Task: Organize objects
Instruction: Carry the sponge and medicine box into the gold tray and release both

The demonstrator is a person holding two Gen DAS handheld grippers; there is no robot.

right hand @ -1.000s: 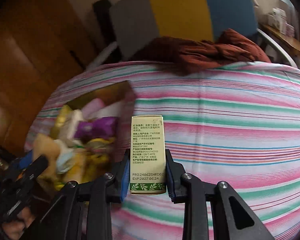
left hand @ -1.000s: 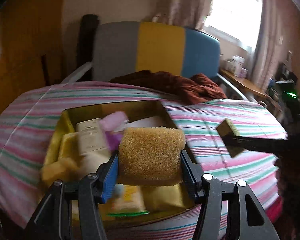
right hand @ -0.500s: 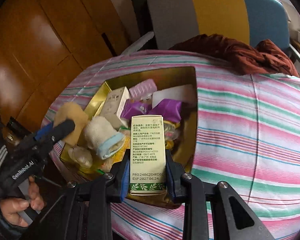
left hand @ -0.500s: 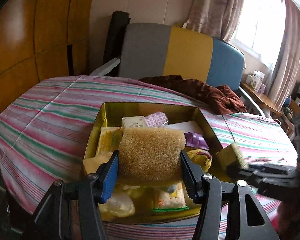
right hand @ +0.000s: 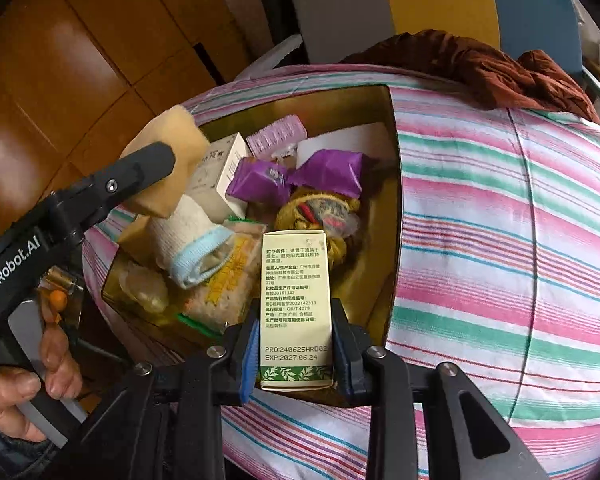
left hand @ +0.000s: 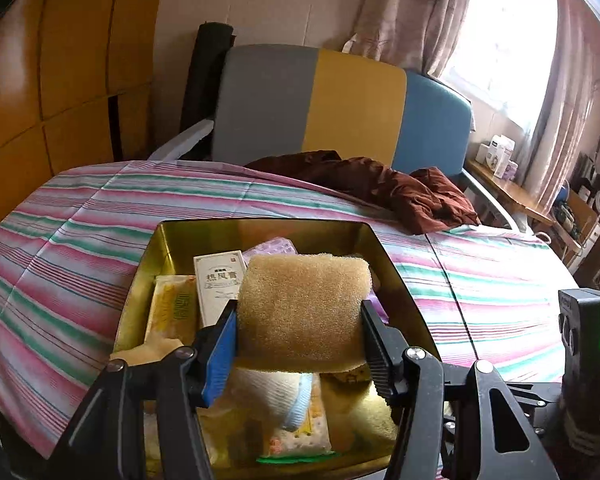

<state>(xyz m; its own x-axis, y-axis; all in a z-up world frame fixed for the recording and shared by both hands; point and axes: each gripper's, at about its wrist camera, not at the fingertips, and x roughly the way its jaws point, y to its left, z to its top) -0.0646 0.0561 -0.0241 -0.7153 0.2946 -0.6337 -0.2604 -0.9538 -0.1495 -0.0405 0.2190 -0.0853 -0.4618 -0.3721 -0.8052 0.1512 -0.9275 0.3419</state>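
A tan sponge [left hand: 303,307] is clamped in the left claw [left hand: 298,346], a green-printed carton [right hand: 295,309] in the right claw [right hand: 294,354], both seemingly above the gold tin [right hand: 394,184].

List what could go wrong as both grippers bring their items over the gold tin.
1. The gold tin is already heaped, so the tan sponge in the left gripper may roll off the pile onto the striped cloth.
2. The pale green printed carton in the right gripper may land tilted on the loose packets.
3. Both grippers crowd the tin and could collide.
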